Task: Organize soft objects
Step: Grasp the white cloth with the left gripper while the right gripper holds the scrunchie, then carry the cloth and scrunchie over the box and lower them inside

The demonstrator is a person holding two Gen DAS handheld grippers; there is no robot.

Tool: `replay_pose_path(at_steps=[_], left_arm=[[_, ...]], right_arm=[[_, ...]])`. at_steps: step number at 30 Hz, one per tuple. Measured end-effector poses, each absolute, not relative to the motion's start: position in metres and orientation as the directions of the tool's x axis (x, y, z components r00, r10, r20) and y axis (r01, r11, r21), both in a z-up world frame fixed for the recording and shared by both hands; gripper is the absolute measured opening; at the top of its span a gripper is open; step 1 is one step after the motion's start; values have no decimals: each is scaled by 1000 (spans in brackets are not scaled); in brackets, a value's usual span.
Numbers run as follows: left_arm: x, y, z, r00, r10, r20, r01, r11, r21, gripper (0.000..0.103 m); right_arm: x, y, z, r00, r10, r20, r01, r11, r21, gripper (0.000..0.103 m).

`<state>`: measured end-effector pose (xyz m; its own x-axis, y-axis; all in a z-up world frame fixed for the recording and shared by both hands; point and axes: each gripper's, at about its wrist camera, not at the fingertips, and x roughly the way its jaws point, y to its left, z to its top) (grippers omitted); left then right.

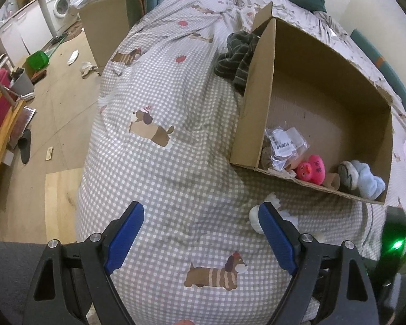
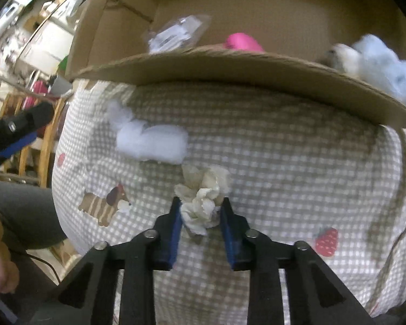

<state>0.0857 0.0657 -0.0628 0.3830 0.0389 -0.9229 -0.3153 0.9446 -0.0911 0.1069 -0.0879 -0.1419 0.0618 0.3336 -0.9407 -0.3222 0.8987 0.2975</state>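
One claw (image 2: 200, 211) clamps tissue wad (image 2: 203, 200) (box rim (image 2: 230, 67) ahead)

Washing machine (image 1: 59, 6) at far left of the bed (image 1: 176, 94); green bin (image 1: 38, 59), grey pot (image 1: 21, 82), and what may be a slipper (image 1: 25, 146) on the floor beside the bed.

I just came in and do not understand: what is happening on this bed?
A person is tidying soft things into an open cardboard box on the checked bedcover. The right gripper is closed on a crumpled cream cloth flower. The left gripper is open and empty. White fluffy stuffing lies outside the box.
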Motion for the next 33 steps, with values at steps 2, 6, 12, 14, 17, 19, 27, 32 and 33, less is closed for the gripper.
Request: replay_pose_path(at_steps=[2,6,12,14,17,19,27,32,33], left_arm=[[87,62,-67,378,27,-925,-300,949,-95,85],[94,45,-78,360,-34,-932,-236,963,-127,85],[110,0,-106,276,-140,-951,-91,981,-170,85],[114,-13,-114,253,-137,-958,-45,987,-152,85],[119,-27,-127,239,-77,-968,6,997,-78,85],[122,-30,-137,222,-57,-973,30,998,-52,85],[129,-12,-131,271,-52,-961,-7,998,-56,37],[127,7,-117,292,-119,-949,-19,991,-130,27],[124,10,-110,312,-126,-942,-17,990,-138,26]], right_arm=[[108,-97,-138,76,342,-937,-299,904,306,24],[108,-117,-124,123,350,-929,-250,916,312,24],[105,-151,-108,172,392,-904,-180,914,362,24],[104,-157,-107,176,402,-899,-163,912,376,24],[103,-161,-107,179,403,-898,-156,913,378,24],[104,-161,-106,179,403,-898,-157,912,378,24],[104,-164,-107,171,408,-897,-157,910,384,24],[106,-163,-109,163,417,-894,-148,906,395,24],[106,-163,-109,164,419,-893,-147,906,398,24]])
